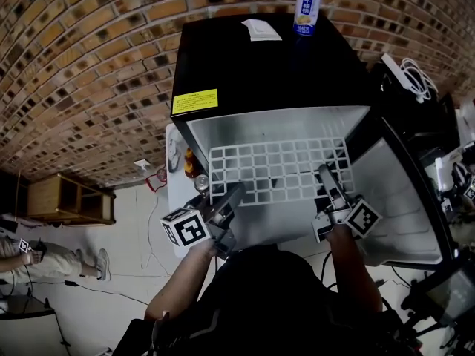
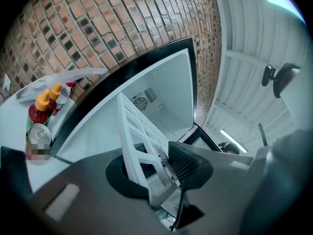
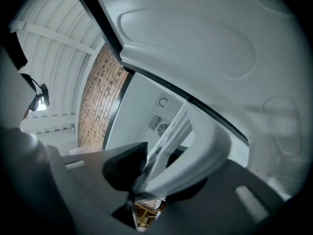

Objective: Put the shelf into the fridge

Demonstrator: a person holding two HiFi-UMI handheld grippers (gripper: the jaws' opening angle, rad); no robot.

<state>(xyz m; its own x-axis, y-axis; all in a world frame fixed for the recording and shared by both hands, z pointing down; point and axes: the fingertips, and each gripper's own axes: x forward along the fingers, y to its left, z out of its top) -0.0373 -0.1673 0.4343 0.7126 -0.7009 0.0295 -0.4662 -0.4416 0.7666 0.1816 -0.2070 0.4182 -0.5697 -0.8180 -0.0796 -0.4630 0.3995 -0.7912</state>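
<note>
The white grid shelf (image 1: 278,170) lies level at the mouth of the black fridge (image 1: 267,73), its far part inside the pale interior. My left gripper (image 1: 231,196) is shut on the shelf's near left corner, and my right gripper (image 1: 326,178) is shut on its near right edge. In the left gripper view the shelf (image 2: 134,126) runs edge-on from between the pads of the left gripper (image 2: 156,168) toward the fridge's back wall (image 2: 161,87). In the right gripper view the shelf (image 3: 171,136) is clamped in the right gripper (image 3: 156,173).
The fridge door (image 1: 401,199) stands open to the right. A drink can (image 1: 306,8) and a paper (image 1: 261,30) sit on the fridge top. Sauce bottles (image 2: 43,104) and a tin can (image 2: 38,136) stand on a white surface left of the fridge. Behind is a brick wall (image 1: 89,65).
</note>
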